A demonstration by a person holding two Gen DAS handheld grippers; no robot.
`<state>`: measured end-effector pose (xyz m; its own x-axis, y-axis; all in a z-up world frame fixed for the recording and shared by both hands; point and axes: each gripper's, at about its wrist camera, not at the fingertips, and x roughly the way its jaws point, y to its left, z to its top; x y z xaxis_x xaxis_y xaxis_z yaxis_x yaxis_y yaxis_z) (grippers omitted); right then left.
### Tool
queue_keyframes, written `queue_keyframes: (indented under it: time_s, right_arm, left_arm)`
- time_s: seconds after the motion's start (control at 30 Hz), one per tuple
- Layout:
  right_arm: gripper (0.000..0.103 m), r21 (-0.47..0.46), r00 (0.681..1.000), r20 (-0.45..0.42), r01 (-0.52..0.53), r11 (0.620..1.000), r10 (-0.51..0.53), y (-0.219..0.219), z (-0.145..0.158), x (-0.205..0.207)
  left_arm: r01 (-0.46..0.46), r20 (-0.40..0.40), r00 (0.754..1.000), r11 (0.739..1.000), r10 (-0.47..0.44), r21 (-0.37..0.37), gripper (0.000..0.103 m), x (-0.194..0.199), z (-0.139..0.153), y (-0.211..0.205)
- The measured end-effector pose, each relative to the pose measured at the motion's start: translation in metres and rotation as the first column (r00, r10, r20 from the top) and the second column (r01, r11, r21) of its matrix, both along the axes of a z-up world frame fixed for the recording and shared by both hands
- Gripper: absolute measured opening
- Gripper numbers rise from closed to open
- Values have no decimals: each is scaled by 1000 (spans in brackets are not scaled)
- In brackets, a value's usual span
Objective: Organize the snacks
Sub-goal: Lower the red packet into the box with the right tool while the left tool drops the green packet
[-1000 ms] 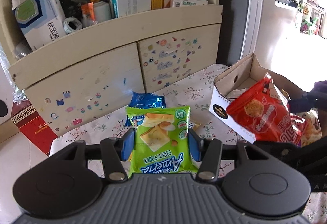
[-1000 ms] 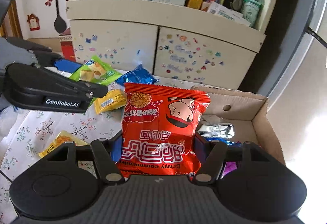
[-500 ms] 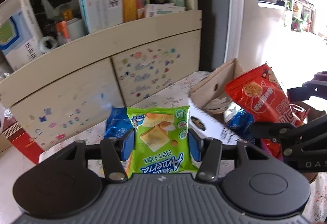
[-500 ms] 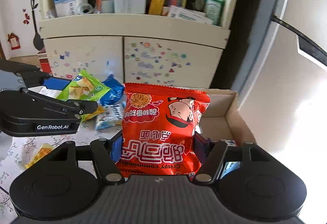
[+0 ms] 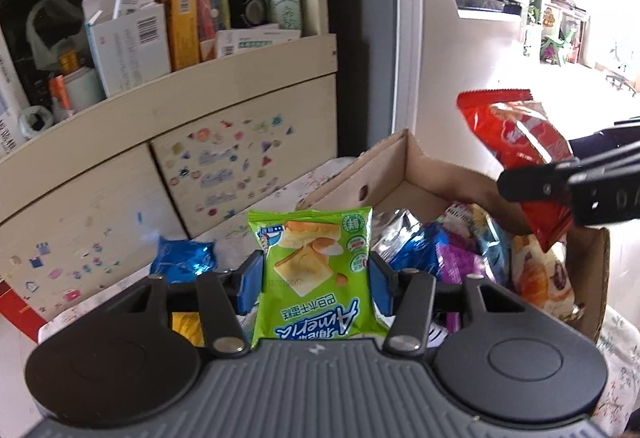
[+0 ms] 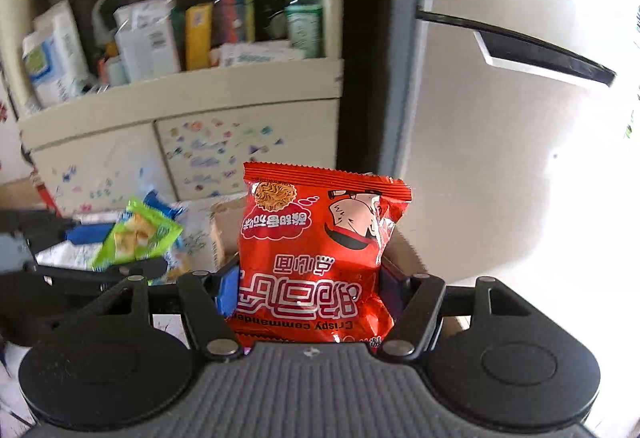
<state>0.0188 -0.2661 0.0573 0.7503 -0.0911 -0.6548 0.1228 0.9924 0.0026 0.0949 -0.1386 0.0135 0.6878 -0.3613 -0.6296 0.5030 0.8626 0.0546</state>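
Aloft, red packet (image 6: 320,258), green packet (image 5: 314,274)

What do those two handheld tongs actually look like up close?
Both look alike. The left tongs have a ribbed grey body flanked by two round black discs, with black linkage arms on silver pivot pins reaching to blue pads. The right tongs match, with the same blue pads. White lettering marks the side of the black arm. No cables, hands or sleeves show.
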Motion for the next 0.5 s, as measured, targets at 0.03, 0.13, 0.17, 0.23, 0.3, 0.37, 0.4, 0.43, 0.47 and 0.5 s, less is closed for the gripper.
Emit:
queue_keyframes:
  time_s: [0.03, 0.13, 0.17, 0.23, 0.3, 0.37, 0.4, 0.43, 0.47, 0.5]
  right_arm:
    - [73, 15, 1000, 6, 13, 1000, -13, -4, 2, -1]
    - [73, 59, 998, 15, 59, 997, -60, -17, 4, -2]
    - [73, 70, 997, 12, 75, 995, -76, -20, 4, -3]
    - [73, 82, 995, 5, 100, 992, -101, -25, 3, -4]
    - [73, 95, 993, 2, 121, 988, -122, -29, 3, -5]
    - [73, 118, 990, -4, 139, 983, -139, -32, 2, -6]
    - [73, 129, 989, -8, 146, 981, -146, -34, 2, -6]
    - [73, 135, 988, -11, 153, 979, -153, -34, 1, -6]
    - [73, 137, 987, -12, 161, 978, -160, -35, 1, -6]
    - [73, 134, 986, -13, 166, 977, -165, -35, 0, -6]
  left_arm:
    - [4, 1, 1000, 1000, -4, -11, 53, 1, 1, -2]
    - [17, -2, 1000, 999, -17, -47, 53, 4, 3, -12]
    - [22, -8, 1000, 998, -23, -60, 53, 5, 3, -16]
    - [34, -24, 999, 996, -36, -88, 53, 7, 2, -23]
    - [50, -34, 998, 993, -54, -104, 53, 9, 0, -31]
    - [67, -29, 997, 992, -70, -103, 53, 10, -3, -40]
    - [71, -25, 997, 992, -74, -100, 53, 11, -4, -44]
    - [74, -25, 997, 992, -76, -100, 53, 13, -5, -47]
    - [73, -30, 997, 992, -76, -106, 53, 15, -7, -50]
    - [70, -37, 997, 991, -75, -115, 53, 17, -8, -52]
